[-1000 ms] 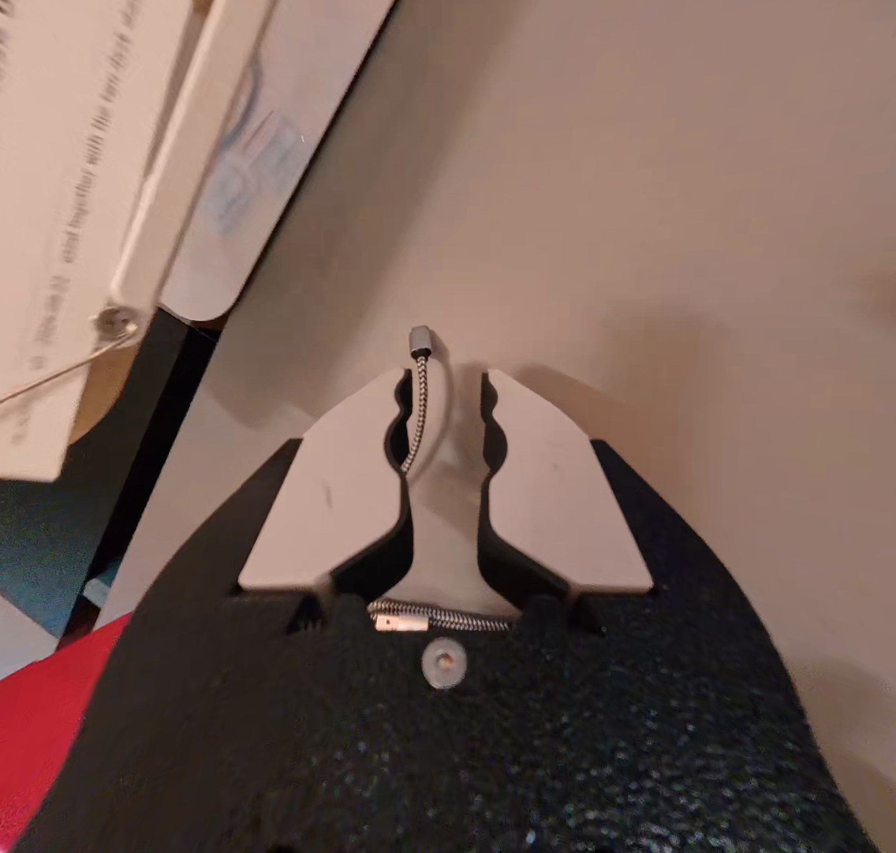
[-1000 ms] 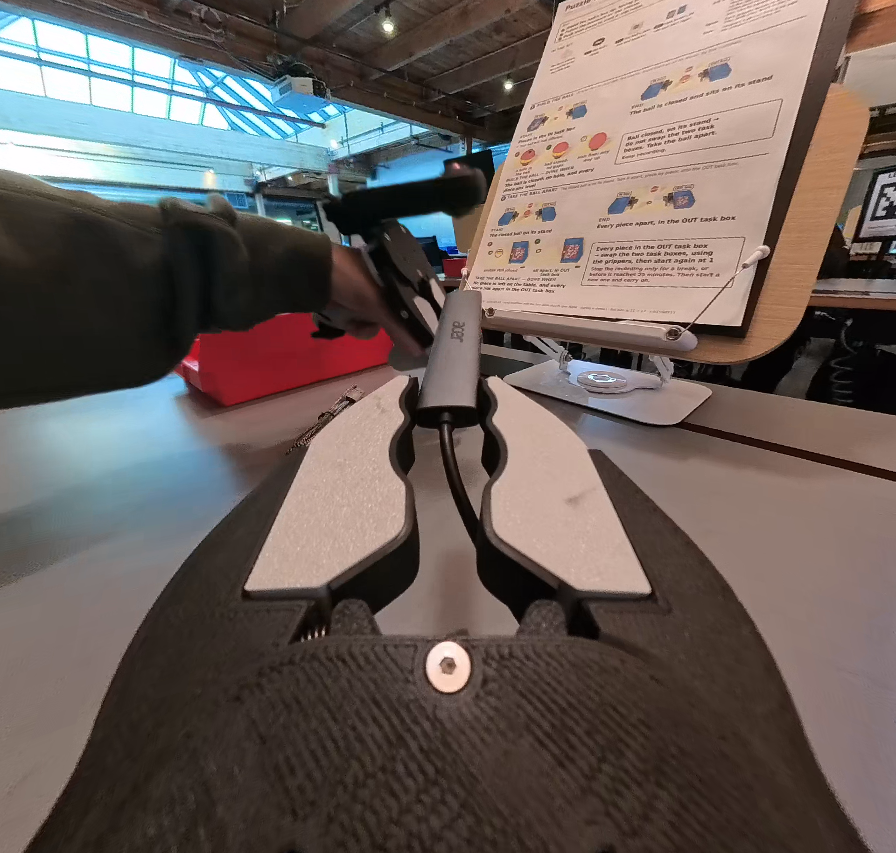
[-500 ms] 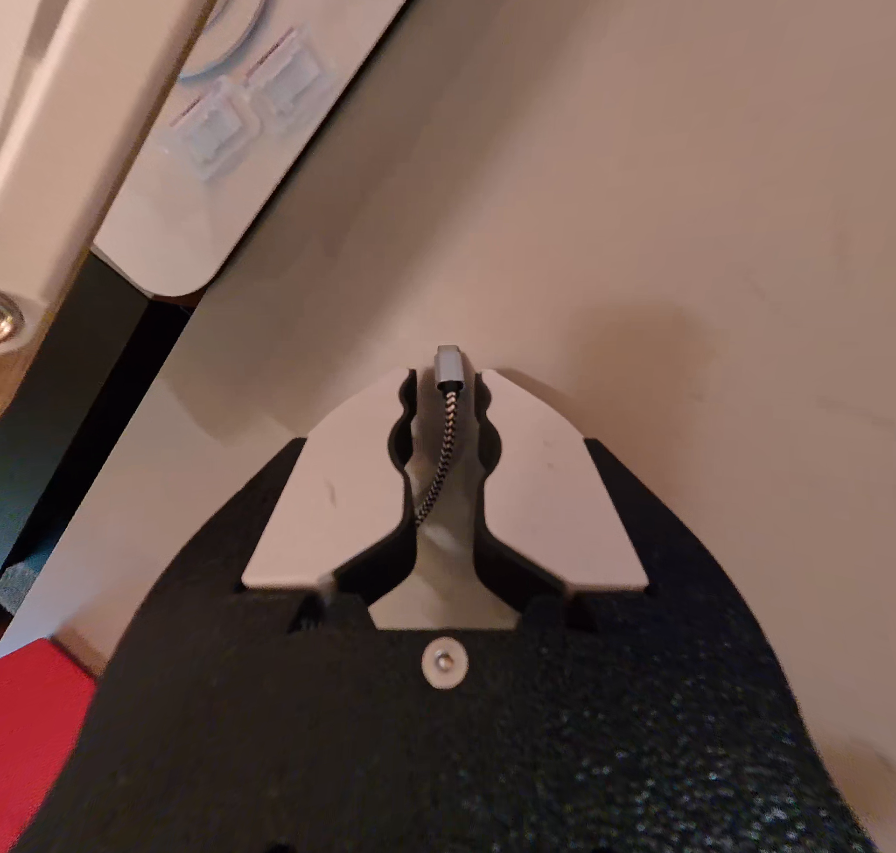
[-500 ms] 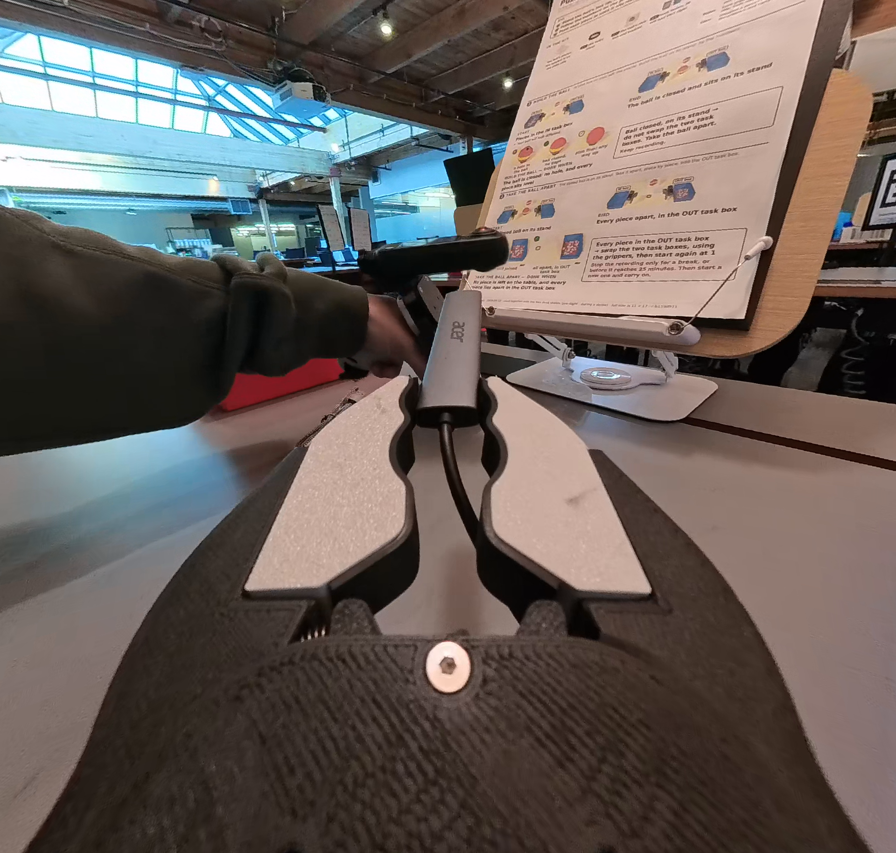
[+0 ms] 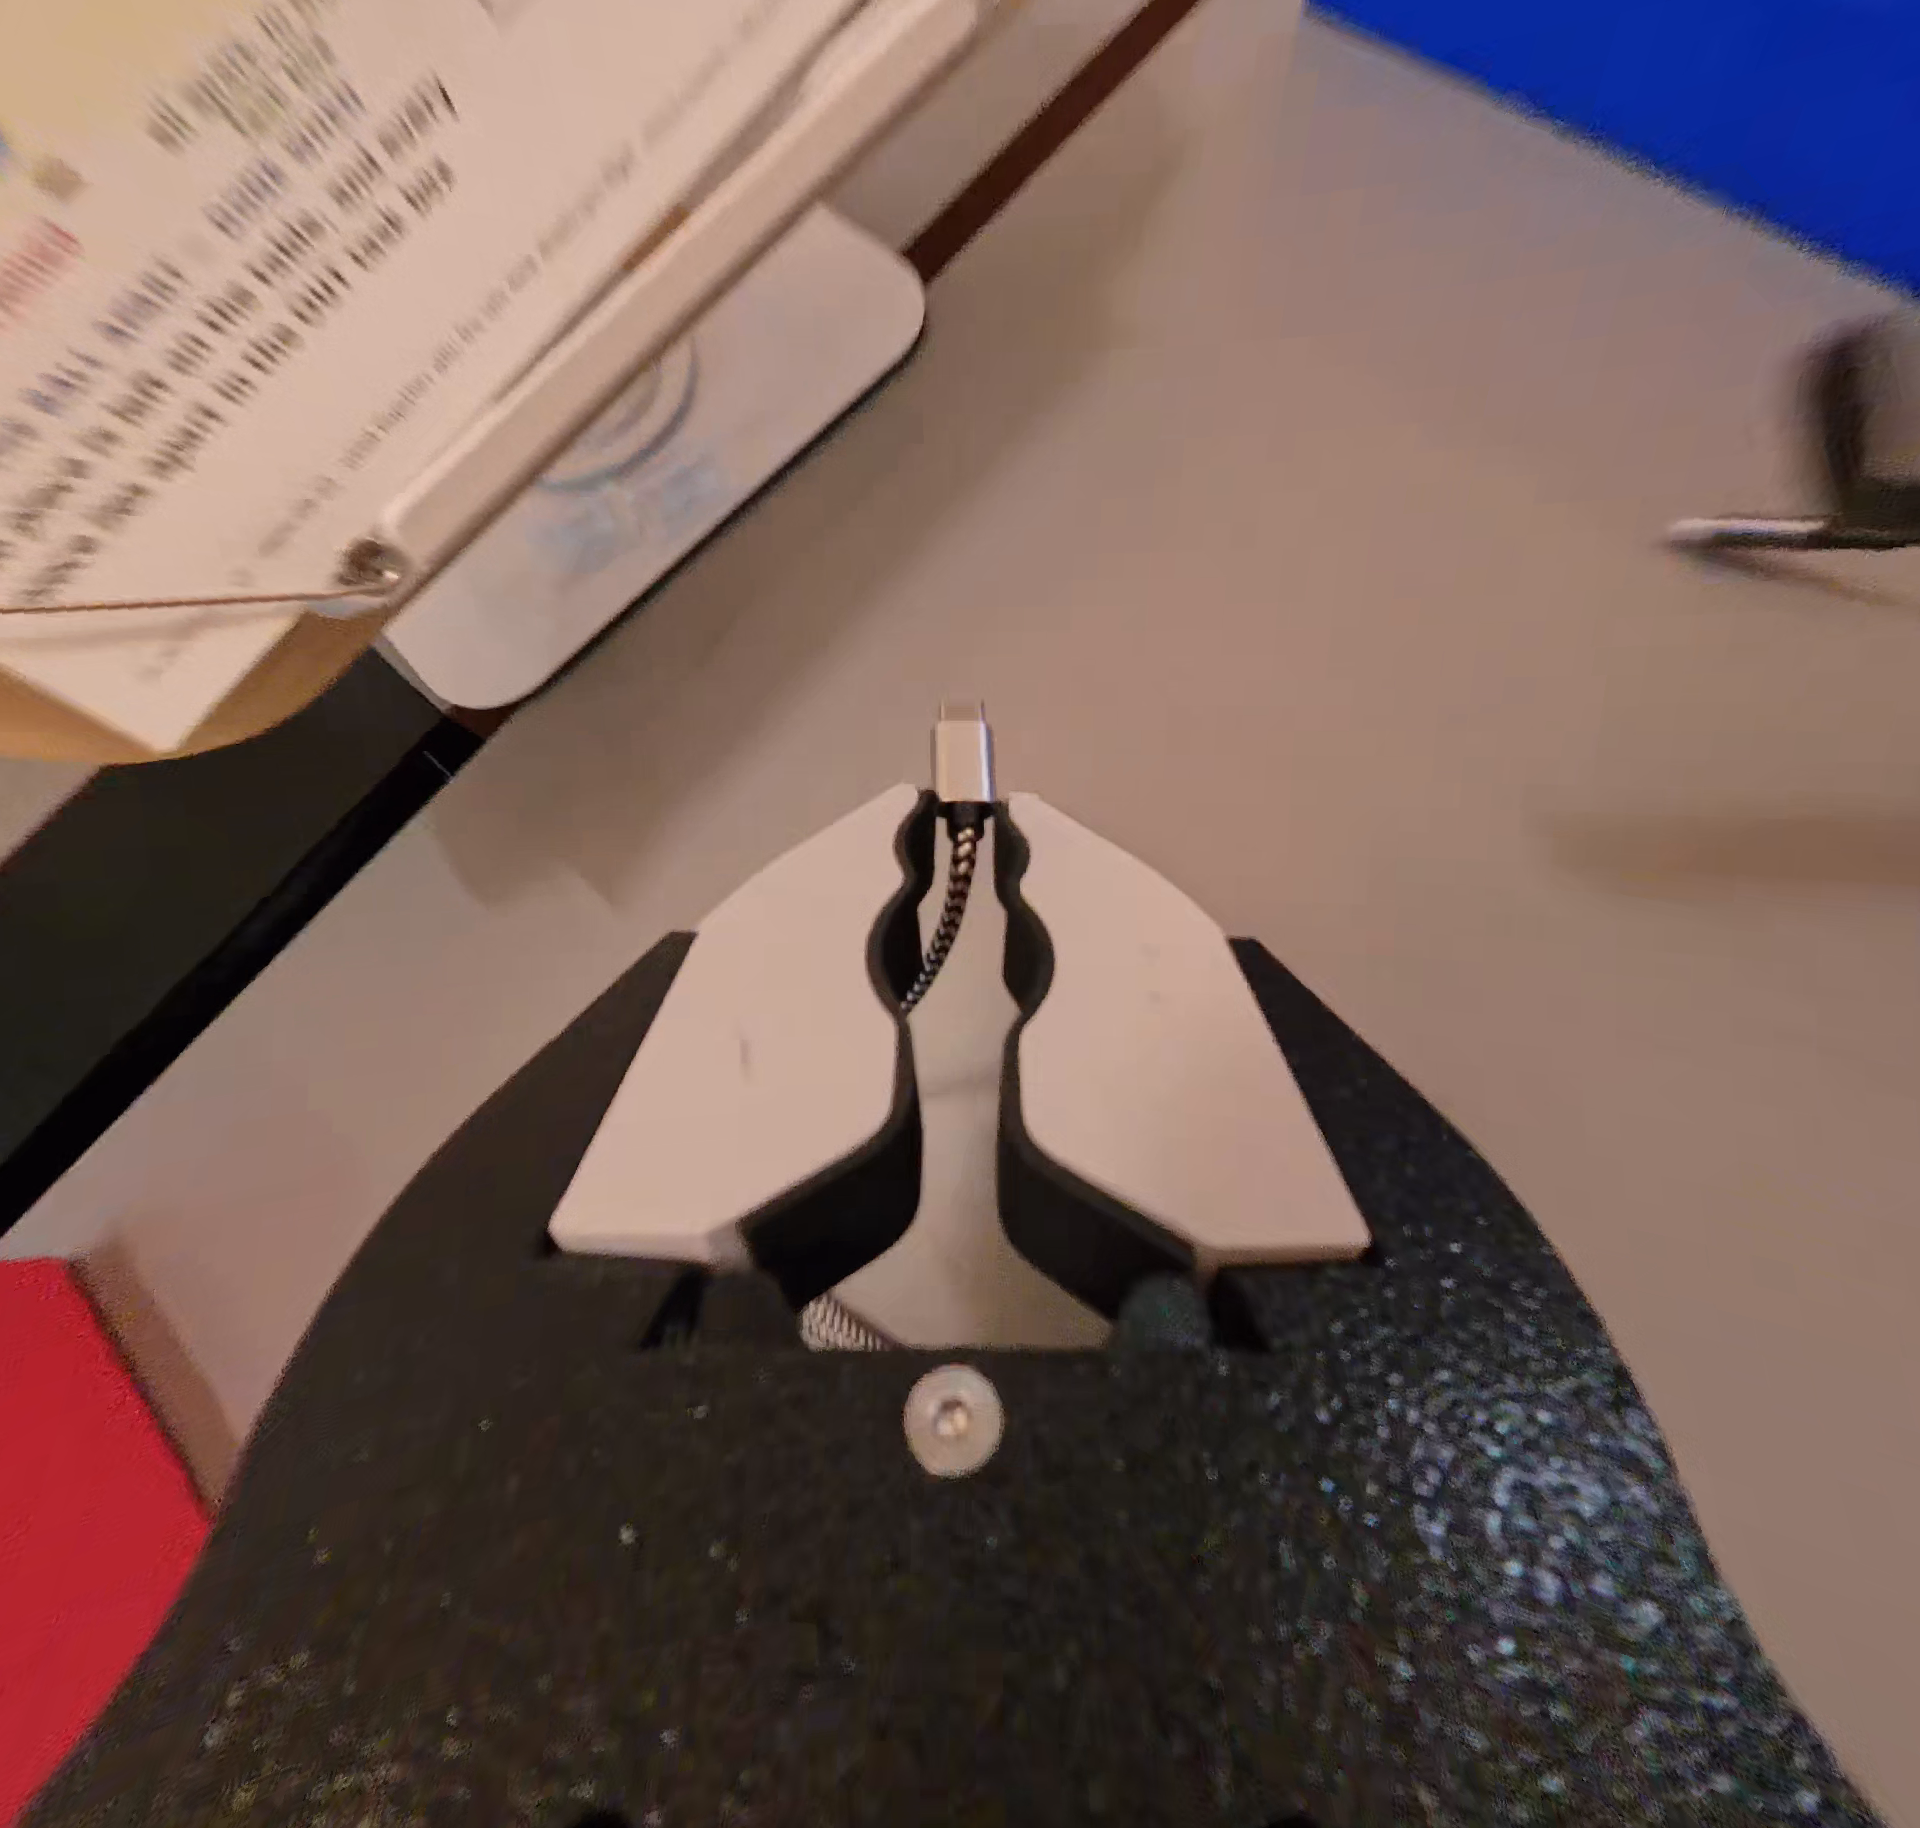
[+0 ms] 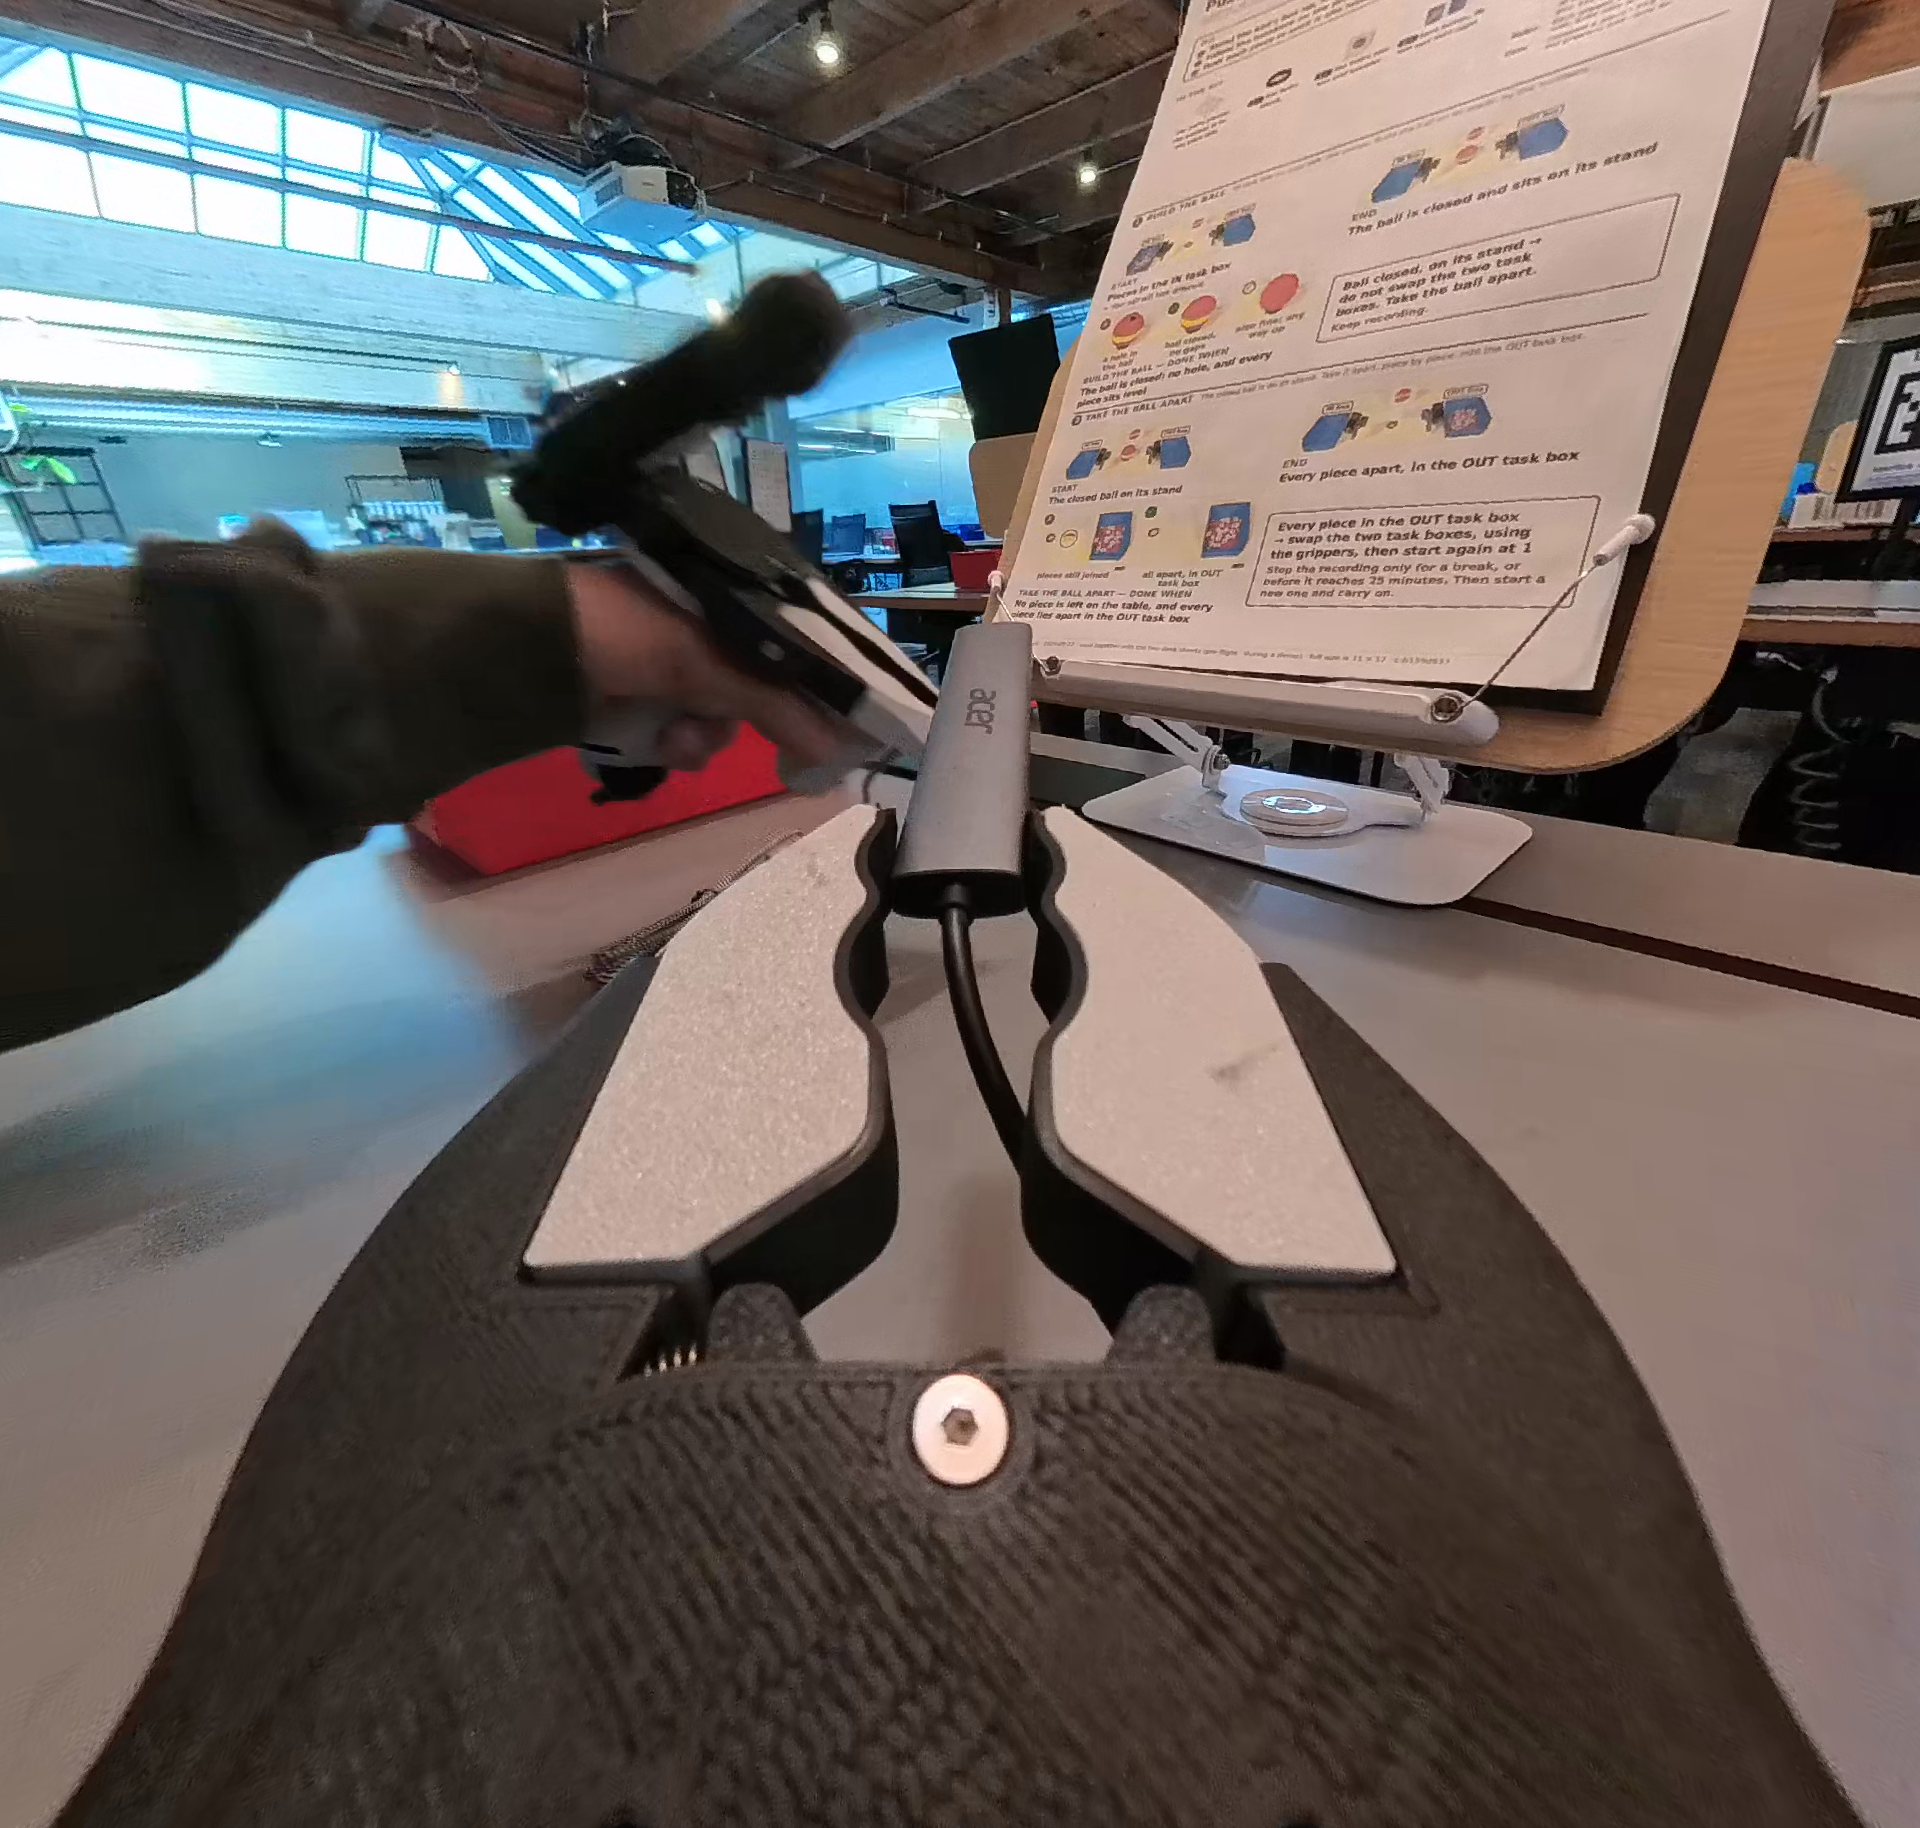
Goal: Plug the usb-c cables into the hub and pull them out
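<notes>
My left gripper (image 5: 964,799) is shut on a braided usb-c cable (image 5: 940,931). Its silver plug (image 5: 964,758) sticks out past the fingertips, above the table. My right gripper (image 6: 961,822) is shut on the near end of a dark grey hub (image 6: 966,755), which points up and away; the hub's black lead (image 6: 971,1009) runs back between the fingers. In the right wrist view the left gripper (image 6: 831,666), blurred and held by a sleeved hand, is just left of the hub with its tip close to the hub's side. In the left wrist view the hub shows as a blur (image 5: 1829,511) at far right.
A document stand with a printed sheet (image 6: 1382,324) and a white base (image 6: 1320,843) stands behind the hub on the grey table (image 6: 1662,1103). A red box (image 6: 582,807) lies at the back left. A blue box (image 5: 1662,53) is at the far right.
My left gripper closed on the cable plug, lifted off the table and swung right toward the hub. My right gripper kept the hub still.
</notes>
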`<action>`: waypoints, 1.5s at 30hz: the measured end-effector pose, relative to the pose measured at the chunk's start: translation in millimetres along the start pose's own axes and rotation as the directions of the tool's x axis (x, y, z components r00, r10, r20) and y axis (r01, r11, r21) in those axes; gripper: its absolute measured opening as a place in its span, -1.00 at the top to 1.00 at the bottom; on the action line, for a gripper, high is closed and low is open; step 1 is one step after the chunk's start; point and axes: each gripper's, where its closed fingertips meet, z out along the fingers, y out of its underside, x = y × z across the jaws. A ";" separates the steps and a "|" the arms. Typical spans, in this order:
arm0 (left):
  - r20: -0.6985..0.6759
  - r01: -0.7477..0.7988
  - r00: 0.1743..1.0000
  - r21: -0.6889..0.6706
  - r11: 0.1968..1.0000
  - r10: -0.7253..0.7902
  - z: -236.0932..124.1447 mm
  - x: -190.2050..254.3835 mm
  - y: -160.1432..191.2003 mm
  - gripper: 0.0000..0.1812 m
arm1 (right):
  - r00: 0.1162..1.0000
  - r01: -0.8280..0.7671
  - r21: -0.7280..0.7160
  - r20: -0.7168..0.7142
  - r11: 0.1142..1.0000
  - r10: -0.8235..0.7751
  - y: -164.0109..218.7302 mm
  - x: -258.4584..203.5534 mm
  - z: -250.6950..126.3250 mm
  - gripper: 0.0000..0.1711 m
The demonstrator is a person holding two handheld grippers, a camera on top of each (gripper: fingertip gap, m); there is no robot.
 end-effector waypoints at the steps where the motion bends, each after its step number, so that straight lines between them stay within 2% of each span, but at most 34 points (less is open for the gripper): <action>1: 0.020 -0.008 1.000 0.048 0.999 0.007 -16.7 5.7 -4.3 0.89 | 1.000 0.000 -0.001 -0.002 1.000 0.000 -0.2 -0.2 0.1 0.72; 4: 0.087 -0.030 0.996 0.135 0.990 0.018 -65.0 28.6 -7.4 0.89 | 1.000 0.000 -0.007 -0.012 1.000 0.000 -0.2 -0.1 0.2 0.72; 7: 0.127 -0.059 0.991 0.157 0.986 0.039 -102.1 62.2 -2.2 0.89 | 1.000 -0.025 -0.004 -0.019 1.000 0.025 -0.6 -0.3 0.7 0.72; 11: 0.098 -0.087 0.993 0.164 0.983 0.071 -121.1 121.0 8.0 0.89 | 0.997 -0.071 -0.012 -0.005 0.997 0.071 1.2 -7.2 3.1 0.72; 14: 0.091 -0.100 0.992 0.188 0.977 0.084 -118.4 157.2 12.2 0.89 | 0.999 -0.030 -0.036 0.020 0.999 0.031 3.9 -20.5 2.3 0.72; 19: 0.072 -0.083 0.995 0.145 0.986 0.073 -95.8 181.9 20.8 0.89 | 0.996 0.023 -0.017 0.087 1.000 -0.021 1.5 -39.8 -13.3 0.72; 21: 0.114 -0.104 0.989 0.115 0.988 0.091 -98.0 178.7 19.8 0.89 | 0.995 0.034 -0.005 0.093 0.999 -0.033 -0.9 -41.6 -20.3 0.72; 25: 0.028 -0.026 0.999 0.126 0.992 0.022 -97.3 190.0 18.8 0.89 | 0.986 0.098 -0.009 0.138 0.995 -0.095 0.8 -54.0 -21.8 0.72; 30: 0.047 -0.026 0.999 0.067 0.997 0.022 -98.7 183.2 26.1 0.89 | 0.970 0.184 -0.014 0.162 0.983 -0.179 4.9 -65.6 -18.6 0.72; 38: 0.019 0.071 0.997 0.050 0.996 -0.072 -94.4 178.0 35.8 0.90 | 0.972 0.173 -0.053 0.170 0.983 -0.162 9.7 -64.5 -13.2 0.72; 45: 0.021 0.083 0.996 0.078 0.994 -0.085 -91.4 178.7 34.3 0.90 | 0.968 0.185 -0.071 0.187 0.980 -0.169 12.8 -67.7 -12.0 0.72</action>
